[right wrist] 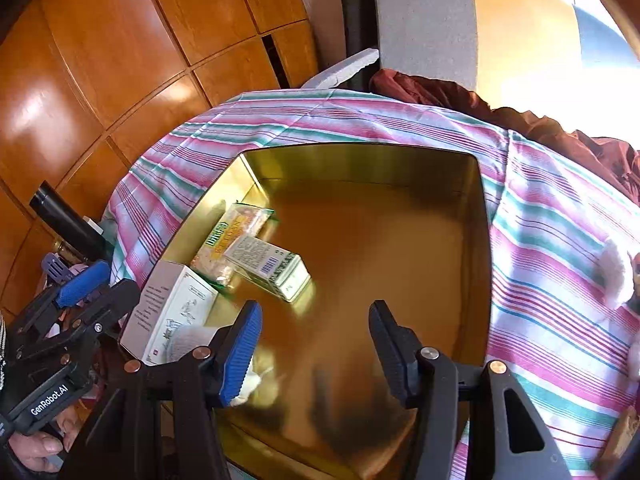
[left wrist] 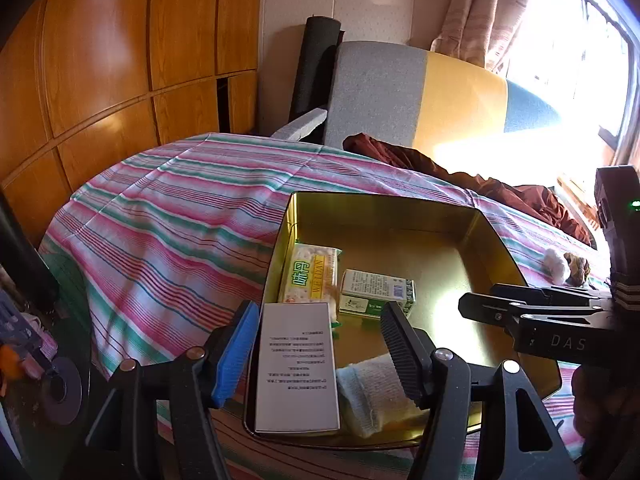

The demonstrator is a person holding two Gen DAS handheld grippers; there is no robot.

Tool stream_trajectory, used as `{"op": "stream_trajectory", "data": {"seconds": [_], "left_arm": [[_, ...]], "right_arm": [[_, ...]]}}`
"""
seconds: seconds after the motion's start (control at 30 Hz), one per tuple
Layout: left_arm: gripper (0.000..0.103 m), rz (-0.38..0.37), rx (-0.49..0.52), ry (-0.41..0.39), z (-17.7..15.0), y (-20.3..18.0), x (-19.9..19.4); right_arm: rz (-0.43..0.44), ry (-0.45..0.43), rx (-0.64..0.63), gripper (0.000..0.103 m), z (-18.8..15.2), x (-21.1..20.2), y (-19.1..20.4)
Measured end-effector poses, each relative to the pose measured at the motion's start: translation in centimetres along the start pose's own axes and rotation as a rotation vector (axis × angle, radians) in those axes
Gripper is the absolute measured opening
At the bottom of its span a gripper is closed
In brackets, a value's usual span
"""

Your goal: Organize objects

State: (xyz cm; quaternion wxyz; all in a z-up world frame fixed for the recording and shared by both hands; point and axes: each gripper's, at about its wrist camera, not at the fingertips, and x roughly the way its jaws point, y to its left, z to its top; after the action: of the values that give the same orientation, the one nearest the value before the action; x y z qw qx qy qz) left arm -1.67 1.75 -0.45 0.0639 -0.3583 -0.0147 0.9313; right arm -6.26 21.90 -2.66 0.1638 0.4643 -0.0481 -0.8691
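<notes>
An open gold tin [left wrist: 496, 240] [right wrist: 360, 160] rests on a striped bedspread. Inside it lie a cracker packet [left wrist: 310, 276] [right wrist: 236, 232], a small green-and-white box [left wrist: 376, 292] [right wrist: 272, 268], a long white box [left wrist: 296, 364] [right wrist: 172, 312] and a white sock [left wrist: 376, 392]. My left gripper [left wrist: 320, 352] [right wrist: 102, 290] is open above the tin's near left corner. The white box lies between its fingers, and neither pad touches it. My right gripper [right wrist: 316, 350] [left wrist: 480, 298] hangs open over the tin's bare floor, holding nothing.
A wooden wardrobe [left wrist: 120, 60] stands to the left. A grey and yellow cushion [left wrist: 400, 92] and a maroon cloth [left wrist: 440, 164] lie behind the tin. A white fluffy object [left wrist: 556, 264] sits on the bedspread [left wrist: 168, 220] at the right. Clutter [left wrist: 36, 352] crowds the lower left.
</notes>
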Motion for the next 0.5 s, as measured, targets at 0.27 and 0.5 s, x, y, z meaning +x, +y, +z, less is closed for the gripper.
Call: {"op": "stream_trajectory", "data": {"seconds": [0.27,0.5], "left_arm": [[0.066,-0.037,0.056,0.006,-0.1,-2.7,-0.3],[0.07,-0.091,0.114,0.009,0.2,-5.8,-0.6]], "right_arm": [[-0.114,-0.033,0.037,0.075,-1.7,-3.3,-4.6],[-0.236,-0.053,0.089,0.084,-3.0,-6.8,-9.9]]}}
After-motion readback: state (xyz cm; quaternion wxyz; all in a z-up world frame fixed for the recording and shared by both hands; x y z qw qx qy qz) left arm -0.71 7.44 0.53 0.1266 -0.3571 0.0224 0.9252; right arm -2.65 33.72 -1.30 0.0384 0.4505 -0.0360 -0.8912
